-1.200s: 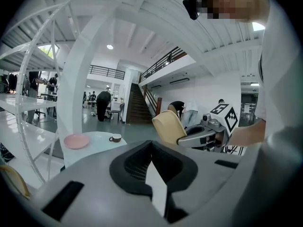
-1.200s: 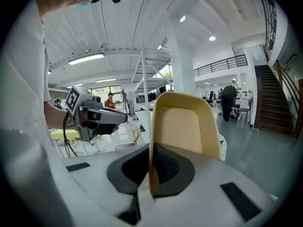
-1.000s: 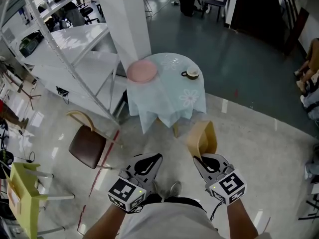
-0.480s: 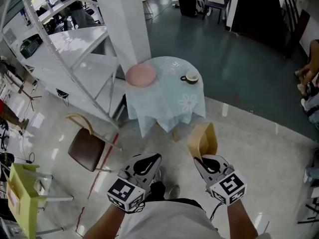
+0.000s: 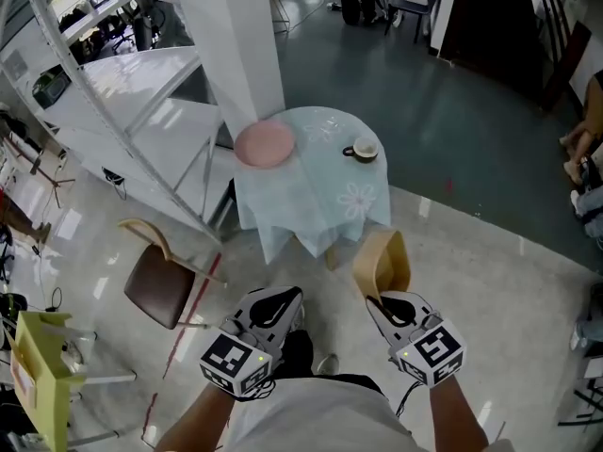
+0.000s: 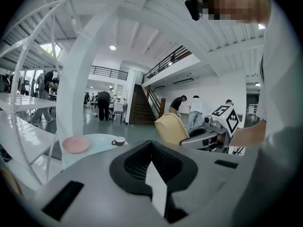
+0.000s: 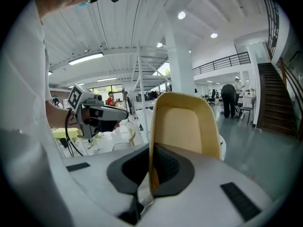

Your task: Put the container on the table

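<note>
A tan, shallow container [image 5: 382, 262] stands on edge in my right gripper [image 5: 388, 301], which is shut on its rim; in the right gripper view the container [image 7: 186, 126] rises from between the jaws. My left gripper [image 5: 273, 307] is shut with nothing in it, and in its own view [image 6: 152, 162] the jaws meet. Ahead stands a small round table [image 5: 311, 182] under a pale blue cloth, bearing a pink plate [image 5: 265, 144] at its left and a cup on a saucer [image 5: 363, 150] at its right. Both grippers hang well short of the table, above the floor.
A brown chair [image 5: 160, 281] stands at the left on the pale floor. A white pillar [image 5: 236, 36] and a white metal stair frame [image 5: 113, 92] rise behind the table. A yellow-green stool [image 5: 42, 365] is at far left. People stand in the distance.
The view has shifted slightly: the table and chair sit a little nearer and lower left. Both grippers keep their places, the right one still gripping the container.
</note>
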### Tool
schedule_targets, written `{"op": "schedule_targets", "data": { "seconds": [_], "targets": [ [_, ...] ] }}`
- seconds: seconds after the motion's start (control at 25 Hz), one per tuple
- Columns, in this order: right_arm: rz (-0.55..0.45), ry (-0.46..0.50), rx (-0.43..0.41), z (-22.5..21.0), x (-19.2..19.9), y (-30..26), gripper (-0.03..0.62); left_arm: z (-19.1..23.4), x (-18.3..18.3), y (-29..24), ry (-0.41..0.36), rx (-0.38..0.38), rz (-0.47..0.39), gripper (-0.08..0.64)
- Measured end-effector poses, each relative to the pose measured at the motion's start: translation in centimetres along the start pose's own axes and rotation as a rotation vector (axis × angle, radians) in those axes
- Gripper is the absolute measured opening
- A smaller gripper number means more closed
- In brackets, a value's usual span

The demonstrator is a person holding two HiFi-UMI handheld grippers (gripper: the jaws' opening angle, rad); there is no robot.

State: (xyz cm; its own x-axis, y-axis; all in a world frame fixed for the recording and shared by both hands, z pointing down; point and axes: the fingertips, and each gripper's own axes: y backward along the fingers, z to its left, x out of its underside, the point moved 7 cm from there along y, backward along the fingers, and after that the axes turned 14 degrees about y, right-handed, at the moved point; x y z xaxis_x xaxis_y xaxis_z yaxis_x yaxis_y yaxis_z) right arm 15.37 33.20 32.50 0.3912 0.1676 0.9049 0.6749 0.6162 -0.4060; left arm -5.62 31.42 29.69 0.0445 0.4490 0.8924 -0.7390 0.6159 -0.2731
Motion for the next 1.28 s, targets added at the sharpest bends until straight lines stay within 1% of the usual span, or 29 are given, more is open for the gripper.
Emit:
{"op": "schedule_targets", "data": {
  "seconds": [0.16,0.36,0.8,1.0,1.28],
  "targets": [
    [0.012,-0.002,0.001,-1.4,-0.2,-2.0,0.021,2.3,-0.4,-1.3,0.009,0.007,0.008,0.021],
    [0.030,-0.016,0.003,-3.6,-0.9,-5.4,0.023,5.9,-1.8,-3.3,0.017,0.022,0.021,0.021],
    [0.084,-0.037,-0.021,-8.3,-2.5,-15.2,0.023,16.2,-4.8,-7.2,0.061,0.025,0.042,0.021],
    [0.105,-0.049,-0.014,-10.7,-3.9,-18.9,0.022,20.4,-6.6,-9.1,0.077,0.044,0.061,0.021],
    [0.134,-0.066,0.006,-13.1,-5.6,-24.1,0.021,26.3,-9.0,-11.5,0.074,0.078,0.085,0.021]
  ]
}}
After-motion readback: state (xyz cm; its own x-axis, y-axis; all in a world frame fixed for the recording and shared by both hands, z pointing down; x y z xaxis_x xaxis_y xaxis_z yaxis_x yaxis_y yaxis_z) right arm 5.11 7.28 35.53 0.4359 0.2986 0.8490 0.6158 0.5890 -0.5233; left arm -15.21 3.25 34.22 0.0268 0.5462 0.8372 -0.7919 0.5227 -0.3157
